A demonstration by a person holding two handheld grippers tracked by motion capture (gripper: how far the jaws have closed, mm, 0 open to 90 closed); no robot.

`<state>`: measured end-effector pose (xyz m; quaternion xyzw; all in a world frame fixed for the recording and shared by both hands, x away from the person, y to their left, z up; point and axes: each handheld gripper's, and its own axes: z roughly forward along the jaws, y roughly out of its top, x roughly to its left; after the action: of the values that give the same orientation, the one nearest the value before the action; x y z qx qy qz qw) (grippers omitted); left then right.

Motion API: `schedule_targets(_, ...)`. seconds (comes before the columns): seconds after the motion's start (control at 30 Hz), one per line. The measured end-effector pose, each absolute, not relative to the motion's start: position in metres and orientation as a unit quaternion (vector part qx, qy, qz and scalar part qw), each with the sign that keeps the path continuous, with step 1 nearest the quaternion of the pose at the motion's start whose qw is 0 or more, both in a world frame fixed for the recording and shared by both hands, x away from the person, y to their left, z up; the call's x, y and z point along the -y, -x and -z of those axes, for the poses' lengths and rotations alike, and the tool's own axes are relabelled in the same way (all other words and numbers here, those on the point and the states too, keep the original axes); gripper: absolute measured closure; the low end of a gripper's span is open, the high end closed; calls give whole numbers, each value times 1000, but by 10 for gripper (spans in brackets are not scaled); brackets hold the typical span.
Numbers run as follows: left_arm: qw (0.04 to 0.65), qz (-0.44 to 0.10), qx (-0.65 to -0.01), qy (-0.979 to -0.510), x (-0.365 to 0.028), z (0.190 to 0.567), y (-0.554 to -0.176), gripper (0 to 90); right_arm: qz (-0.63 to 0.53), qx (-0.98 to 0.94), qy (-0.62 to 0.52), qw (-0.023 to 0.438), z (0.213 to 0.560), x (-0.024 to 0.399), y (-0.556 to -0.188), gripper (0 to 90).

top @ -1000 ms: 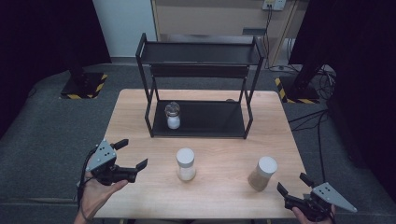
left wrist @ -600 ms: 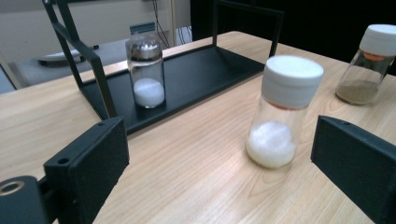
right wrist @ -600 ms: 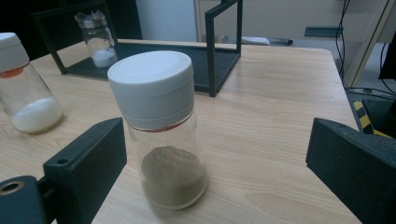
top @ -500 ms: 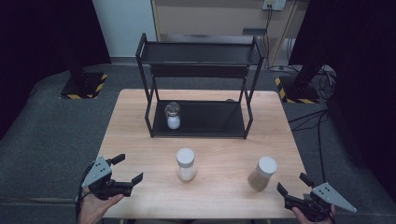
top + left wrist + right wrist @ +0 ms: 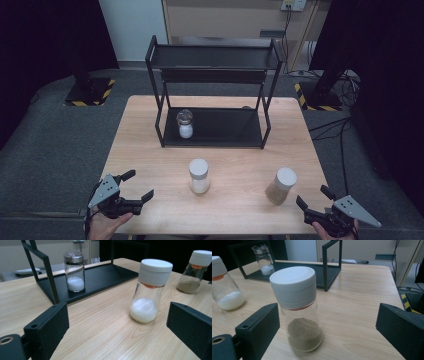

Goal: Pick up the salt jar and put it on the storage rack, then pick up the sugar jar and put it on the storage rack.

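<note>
A white-capped jar of white grains (image 5: 198, 176) (image 5: 149, 291) (image 5: 223, 285) stands mid-table. A white-capped jar of brown powder (image 5: 281, 185) (image 5: 298, 307) (image 5: 196, 271) stands to its right. A small metal-capped shaker (image 5: 185, 123) (image 5: 74, 271) (image 5: 265, 260) sits on the lower shelf of the black rack (image 5: 215, 135). My left gripper (image 5: 138, 186) (image 5: 117, 330) is open at the table's front left corner, facing the white-grain jar. My right gripper (image 5: 314, 199) (image 5: 327, 332) is open at the front right, just short of the brown jar.
The rack's upper shelf (image 5: 215, 57) is bare. Black stands with yellow-black striped bases (image 5: 90, 92) and cables (image 5: 345, 130) lie on the grey floor around the wooden table (image 5: 240, 200).
My left gripper has drawn back toward the table's front left corner and dropped lower. The right gripper and the jars have stayed put.
</note>
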<state>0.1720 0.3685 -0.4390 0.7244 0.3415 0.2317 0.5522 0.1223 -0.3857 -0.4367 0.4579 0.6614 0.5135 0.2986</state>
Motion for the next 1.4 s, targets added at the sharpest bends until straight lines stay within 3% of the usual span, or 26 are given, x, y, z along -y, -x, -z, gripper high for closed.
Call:
schedule_targets(0.33,553,-213,-352,-725,-381,453,-177,33,-513,-662,-459,298,437,385,-123,53)
schedule_targets(1.4,549,-222,-343,-729,-385,455,-175,25,-513,-664,-452,303,436,383,-122,35)
